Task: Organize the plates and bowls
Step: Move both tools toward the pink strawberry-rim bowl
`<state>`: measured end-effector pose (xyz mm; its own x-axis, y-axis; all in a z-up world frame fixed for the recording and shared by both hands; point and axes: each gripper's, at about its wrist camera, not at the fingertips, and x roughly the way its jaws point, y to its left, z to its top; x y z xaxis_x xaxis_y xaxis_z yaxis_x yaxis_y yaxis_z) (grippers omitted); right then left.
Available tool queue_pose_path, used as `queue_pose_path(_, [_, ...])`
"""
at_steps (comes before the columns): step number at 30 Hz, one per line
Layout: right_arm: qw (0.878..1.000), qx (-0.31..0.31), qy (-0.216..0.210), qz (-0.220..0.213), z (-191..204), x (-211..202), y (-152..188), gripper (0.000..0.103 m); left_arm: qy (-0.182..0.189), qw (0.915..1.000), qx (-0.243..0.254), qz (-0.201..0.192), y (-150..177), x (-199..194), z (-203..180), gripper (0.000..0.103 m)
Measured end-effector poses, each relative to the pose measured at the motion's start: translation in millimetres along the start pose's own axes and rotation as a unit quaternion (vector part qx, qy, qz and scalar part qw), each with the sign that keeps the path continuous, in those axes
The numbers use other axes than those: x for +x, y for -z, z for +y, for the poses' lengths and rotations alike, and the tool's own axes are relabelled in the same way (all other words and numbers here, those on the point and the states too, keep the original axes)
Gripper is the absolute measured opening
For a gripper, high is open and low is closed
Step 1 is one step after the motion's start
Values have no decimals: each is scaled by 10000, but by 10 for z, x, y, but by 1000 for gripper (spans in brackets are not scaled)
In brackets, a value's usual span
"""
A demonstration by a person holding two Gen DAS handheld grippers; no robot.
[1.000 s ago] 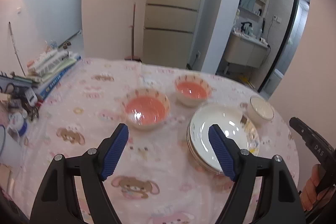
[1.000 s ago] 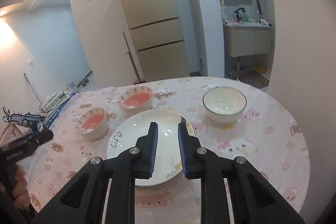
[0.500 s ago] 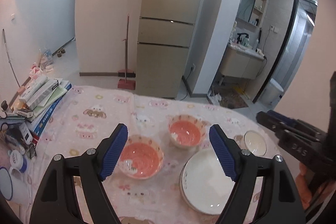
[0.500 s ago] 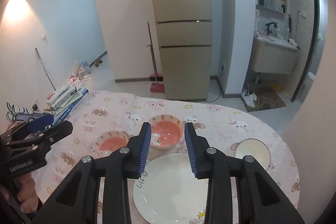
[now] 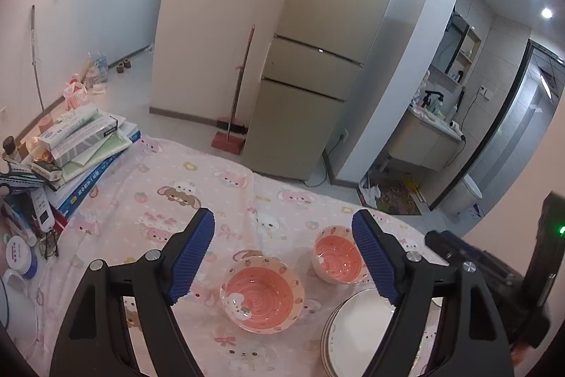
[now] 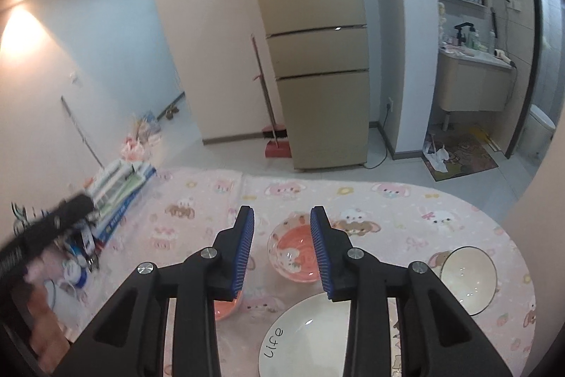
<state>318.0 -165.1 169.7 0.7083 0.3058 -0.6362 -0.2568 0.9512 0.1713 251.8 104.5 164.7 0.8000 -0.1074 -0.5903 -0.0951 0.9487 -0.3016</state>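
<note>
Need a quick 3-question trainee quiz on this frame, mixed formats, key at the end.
1. True or false: the left gripper holds a bowl.
2. How many pink bowls sit on the tablecloth?
3. The white bowl lies on which side of the plate stack, seen from the right wrist view? A) left B) right
Key: 1 false; 2 two; 3 B

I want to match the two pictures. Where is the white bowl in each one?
Left wrist: the white bowl is not in view; the right gripper's body covers that side.
Right wrist: white bowl at right, on the table beside the plates.
Shared landmark: the fridge.
</note>
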Motion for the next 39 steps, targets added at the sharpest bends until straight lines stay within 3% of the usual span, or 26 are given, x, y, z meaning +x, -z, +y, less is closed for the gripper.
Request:
queue_pose_path(3, [9992,-65,70,378,1,296,64,35,109,9997,-23,224,-11,139,43,79])
queue_pose_path(8, [9980,133,-44,621,-166,535,83,35,438,9963,130,727,80,481,-58,75])
queue_pose_path(12, [9953,438,125,856,-354,762,94,35,233,9922,491,1122,230,881,-267,58])
queue_pose_path(17, [9886,766,312,1261,-646,1142,172,35,318,9825,709,1690,412,1437,-480,43])
queue_pose_path(21, [9831,926,414,1522,-792,1404,245,35,-158,9755,924,1990,373,1837,-657,43])
queue_pose_path(24, [9806,1015,431,1622,-884,1545,293,35,-40,9710,676,2293,423,2088,-653,41])
queue_pose_path(31, [9747,1200,690,1756,-1077,1785,385,35,1,9634,760,2572,569,2354,-646,33])
queue_pose_path(36, [9721,1263,424,1932,-1097,1956,453,35,87,9622,661,2641,613,2449,-639,32])
queue_pose_path(39, [9696,1214,374,2094,-1049,2086,522,26,282,9594,597,2743,651,2508,-643,31])
